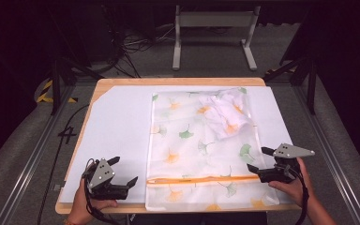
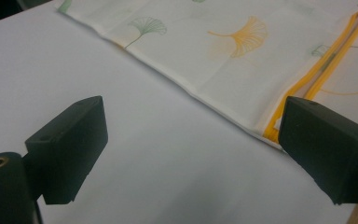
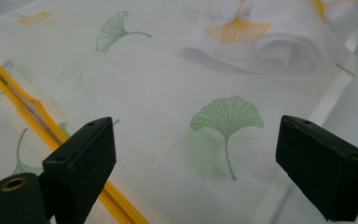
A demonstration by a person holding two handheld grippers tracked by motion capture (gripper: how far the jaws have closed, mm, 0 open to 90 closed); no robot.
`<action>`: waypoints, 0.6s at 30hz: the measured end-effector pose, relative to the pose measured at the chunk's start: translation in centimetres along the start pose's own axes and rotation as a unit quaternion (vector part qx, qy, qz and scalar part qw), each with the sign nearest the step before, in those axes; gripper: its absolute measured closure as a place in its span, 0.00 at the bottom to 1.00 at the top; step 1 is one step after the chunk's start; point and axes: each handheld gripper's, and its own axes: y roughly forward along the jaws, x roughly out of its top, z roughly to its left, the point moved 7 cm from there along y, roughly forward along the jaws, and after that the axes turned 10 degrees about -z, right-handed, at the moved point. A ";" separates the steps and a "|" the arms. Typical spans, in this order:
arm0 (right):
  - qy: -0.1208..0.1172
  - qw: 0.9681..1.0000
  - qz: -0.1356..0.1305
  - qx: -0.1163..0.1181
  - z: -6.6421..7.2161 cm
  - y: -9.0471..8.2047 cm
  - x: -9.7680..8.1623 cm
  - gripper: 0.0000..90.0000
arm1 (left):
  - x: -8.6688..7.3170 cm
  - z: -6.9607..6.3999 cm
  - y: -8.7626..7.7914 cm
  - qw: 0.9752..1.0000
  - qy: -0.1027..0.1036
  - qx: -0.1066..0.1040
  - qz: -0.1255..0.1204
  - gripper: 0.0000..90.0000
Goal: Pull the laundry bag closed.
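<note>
Right now my left gripper and right gripper both gape wide, gripping nothing, flanking the leaf-print bag near its orange zipper.

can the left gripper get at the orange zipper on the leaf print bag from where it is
Probably yes. The left gripper is open on bare table beside the bag's left edge, and the zipper's near end lies just past its jaws with nothing between.

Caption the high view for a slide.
Open left gripper and right gripper flank a leaf-print bag with an orange zip.
</note>
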 end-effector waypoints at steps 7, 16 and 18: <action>0.001 1.000 0.003 0.012 0.7 0.5 0.1 0.16 | -0.7 -0.2 -0.1 1.000 -0.001 -0.005 0.016 0.12; 0.000 1.000 -0.002 0.029 2.2 1.4 0.7 0.22 | -1.0 -0.9 0.4 0.999 -0.011 -0.036 0.020 0.13; -0.001 0.999 0.001 0.047 3.1 1.7 0.7 0.28 | -1.0 -1.2 0.7 0.999 -0.006 -0.041 0.022 0.12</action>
